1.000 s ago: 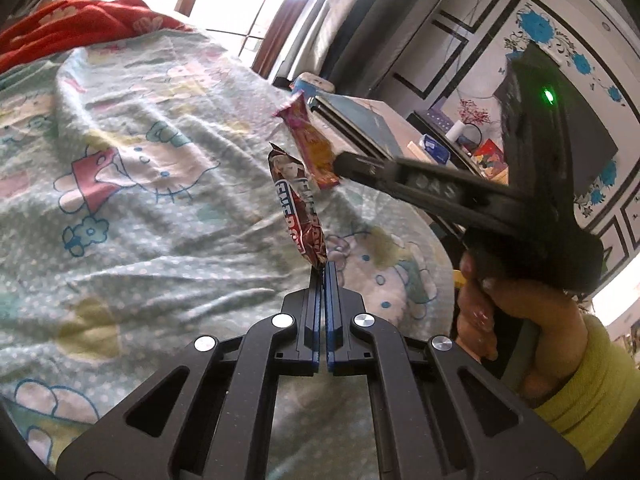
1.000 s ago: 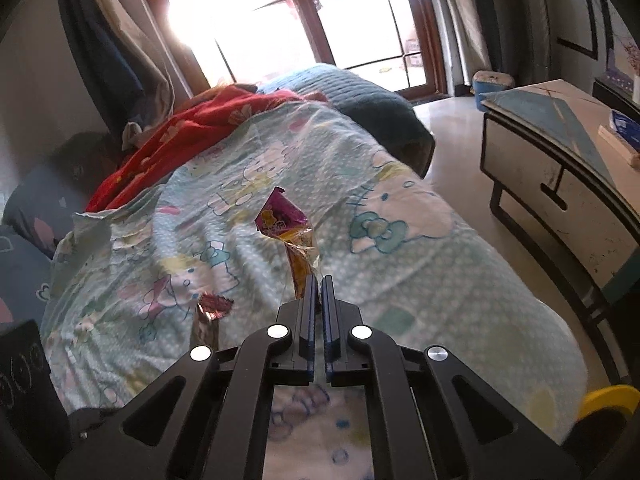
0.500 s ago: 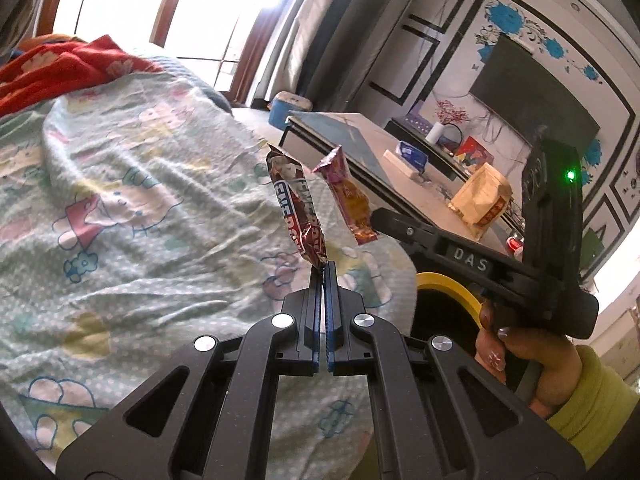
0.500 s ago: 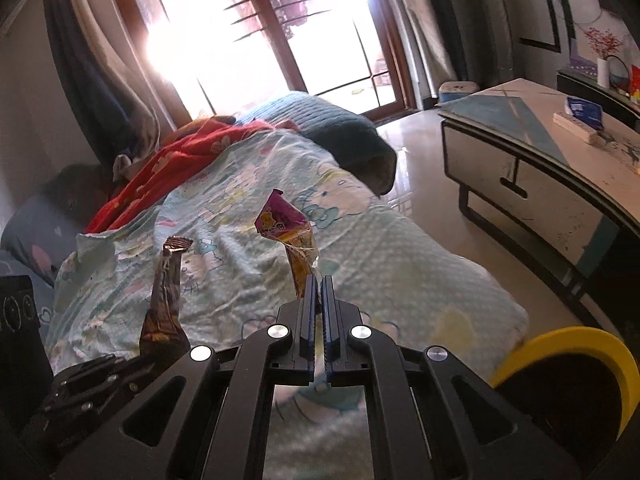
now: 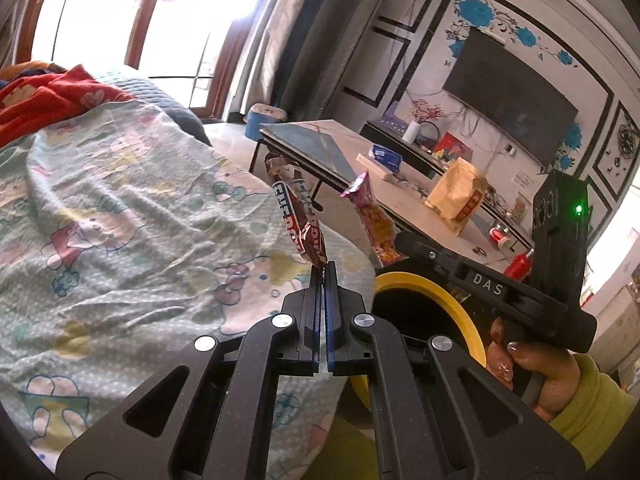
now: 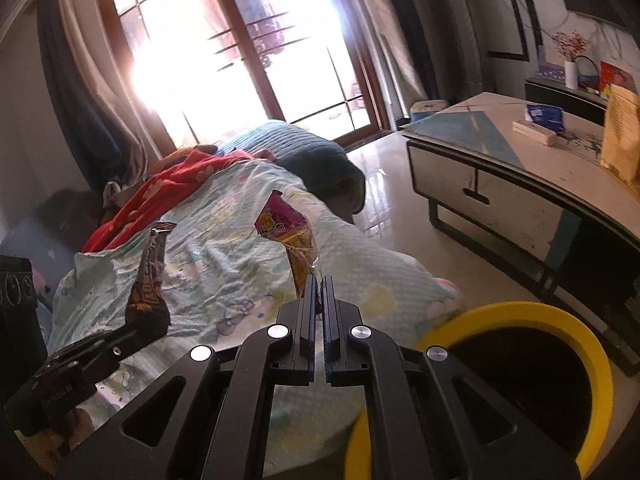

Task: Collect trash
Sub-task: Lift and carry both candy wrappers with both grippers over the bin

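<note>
Left hand-held gripper [image 5: 324, 270]: jaws closed on the lower end of a brown crinkled foil snack wrapper [image 5: 298, 216], which stands upright.
Right hand-held gripper [image 6: 317, 282]: jaws pinched on a pink-and-orange plastic snack packet [image 6: 294, 240], likewise upright.
Bin: yellow-rimmed round black trash bin [image 6: 560, 320], near right, rim just beside the bed's edge.
Bed: pale green cartoon-print bedsheet [image 5: 120, 220], left and far.
Bench: white-topped low bench [image 6: 500, 168] far right; bare floor lies between it and the bed.
Change: half a second ago less bin rim showed; both wrappers now sit nearer it.

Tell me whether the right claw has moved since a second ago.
Yes. The right claw, shut on the pink wrapper, has swung from over the bedspread toward the yellow-rimmed bin.
</note>
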